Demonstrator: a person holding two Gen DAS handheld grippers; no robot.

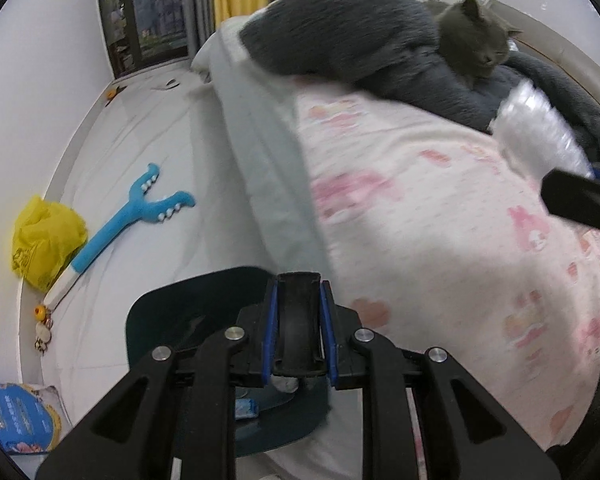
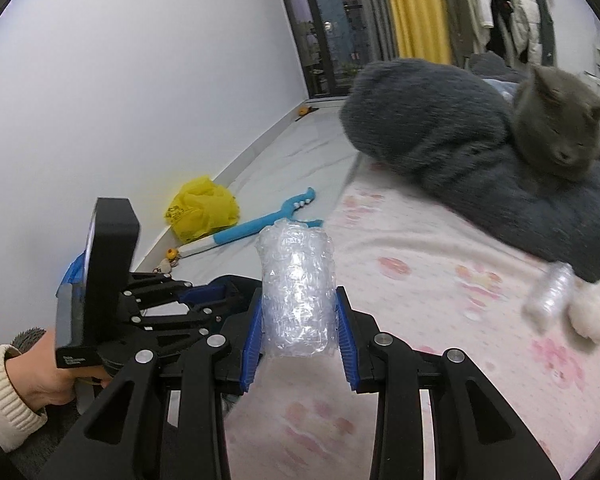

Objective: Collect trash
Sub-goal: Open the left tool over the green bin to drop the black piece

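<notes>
We see a dark blue bin (image 1: 160, 320) on the bed (image 1: 148, 184), below the left gripper (image 1: 298, 320); inside lie a small blue wrapper (image 1: 246, 407) and something whitish, hard to make out. Our left gripper angles downward, its jaws closed on a black curved handle (image 1: 298, 312). Our right gripper (image 2: 298, 320) tilts down over the pink quilt (image 2: 440, 280), its jaws clamped on a roll of clear bubble wrap (image 2: 296, 292) standing upright between the pads. A grey cat (image 2: 556, 128) rests well beyond.
</notes>
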